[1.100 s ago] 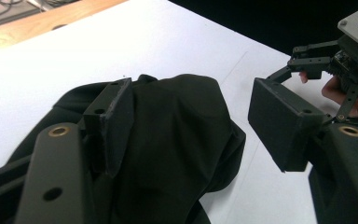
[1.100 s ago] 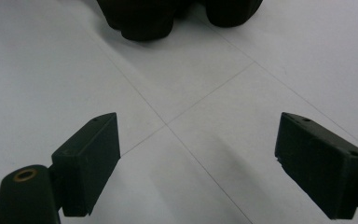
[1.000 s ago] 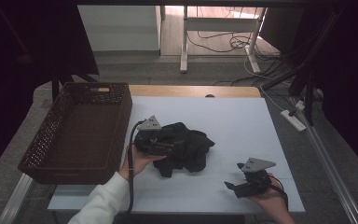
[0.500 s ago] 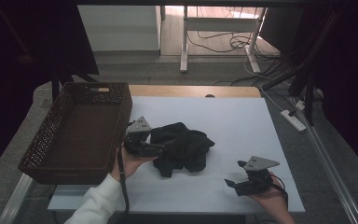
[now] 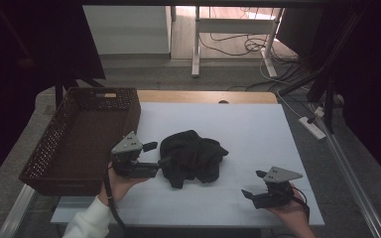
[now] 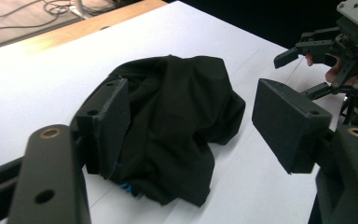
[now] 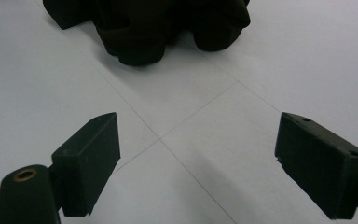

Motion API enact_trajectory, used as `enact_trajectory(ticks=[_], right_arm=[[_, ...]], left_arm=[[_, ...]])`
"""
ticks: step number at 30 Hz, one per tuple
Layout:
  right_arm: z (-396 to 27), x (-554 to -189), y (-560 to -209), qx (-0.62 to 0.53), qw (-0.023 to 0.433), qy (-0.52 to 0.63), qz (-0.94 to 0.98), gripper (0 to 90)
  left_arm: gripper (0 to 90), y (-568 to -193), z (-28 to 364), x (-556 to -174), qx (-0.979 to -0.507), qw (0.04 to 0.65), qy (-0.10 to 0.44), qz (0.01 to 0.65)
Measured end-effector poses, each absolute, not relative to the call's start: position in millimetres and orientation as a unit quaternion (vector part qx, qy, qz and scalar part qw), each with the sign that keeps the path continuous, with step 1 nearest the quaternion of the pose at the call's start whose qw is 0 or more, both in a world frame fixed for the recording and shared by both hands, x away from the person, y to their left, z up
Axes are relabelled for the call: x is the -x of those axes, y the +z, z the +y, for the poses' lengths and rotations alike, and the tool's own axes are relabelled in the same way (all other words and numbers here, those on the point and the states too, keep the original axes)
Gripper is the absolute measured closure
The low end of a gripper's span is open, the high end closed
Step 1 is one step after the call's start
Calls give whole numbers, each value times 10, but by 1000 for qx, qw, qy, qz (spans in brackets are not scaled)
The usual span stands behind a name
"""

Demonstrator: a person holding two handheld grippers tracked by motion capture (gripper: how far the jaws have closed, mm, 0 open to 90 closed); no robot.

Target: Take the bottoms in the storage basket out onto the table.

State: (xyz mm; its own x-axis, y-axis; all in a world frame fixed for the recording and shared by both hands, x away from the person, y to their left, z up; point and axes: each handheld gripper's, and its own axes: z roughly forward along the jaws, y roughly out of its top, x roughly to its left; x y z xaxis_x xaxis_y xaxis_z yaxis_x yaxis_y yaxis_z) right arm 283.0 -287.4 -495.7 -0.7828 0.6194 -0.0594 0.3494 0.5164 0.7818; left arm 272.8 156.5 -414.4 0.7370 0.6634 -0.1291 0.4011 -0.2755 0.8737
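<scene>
Dark cloth not yet gripped, basket waiting.

High view: my left claw (image 5: 155,154) gapes beside the black cloth (image 5: 193,157) mid-bench (image 5: 258,129); basket (image 5: 87,134) holds nothing. Left claw view: jaws wide, just opened further, cloth (image 6: 177,121) between, unpinched. Right claw view: my right claw (image 7: 200,163) wide, idle.

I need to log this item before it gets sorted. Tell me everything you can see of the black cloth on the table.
The black cloth is a soft, matte fabric bunched into a rumpled heap with deep folds, not spread or folded. It lies near the middle of the white table, right of the brown wicker basket. In the left gripper view a small blue bit peeks out at its lower edge. The left tool sits at its left edge with jaws open; whether a jaw touches the fabric cannot be told.
</scene>
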Motion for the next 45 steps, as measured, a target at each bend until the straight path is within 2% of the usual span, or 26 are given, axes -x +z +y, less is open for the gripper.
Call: enact_trajectory(ticks=[14, 17, 24, 45], right_arm=[[-2892, -2831, -4965, -290, 177, 396, 853, 141], [-2914, -2830, -4955, -292, 180, 402, 849, 141], [-2920, -2823, -4950, -291, 184, 406, 846, 142], [-2952, -2803, -4900, -292, 200, 425, 833, 142]], left_arm=[[263, -4153, 2165, -2427, -754, 509, 154, 384], [264, -4182, 2249, -2346, -755, 496, 172, 393], [263, -4228, 2431, -2255, -745, 501, 172, 406], [260, -4318, 2502, -2252, -744, 497, 163, 415]])
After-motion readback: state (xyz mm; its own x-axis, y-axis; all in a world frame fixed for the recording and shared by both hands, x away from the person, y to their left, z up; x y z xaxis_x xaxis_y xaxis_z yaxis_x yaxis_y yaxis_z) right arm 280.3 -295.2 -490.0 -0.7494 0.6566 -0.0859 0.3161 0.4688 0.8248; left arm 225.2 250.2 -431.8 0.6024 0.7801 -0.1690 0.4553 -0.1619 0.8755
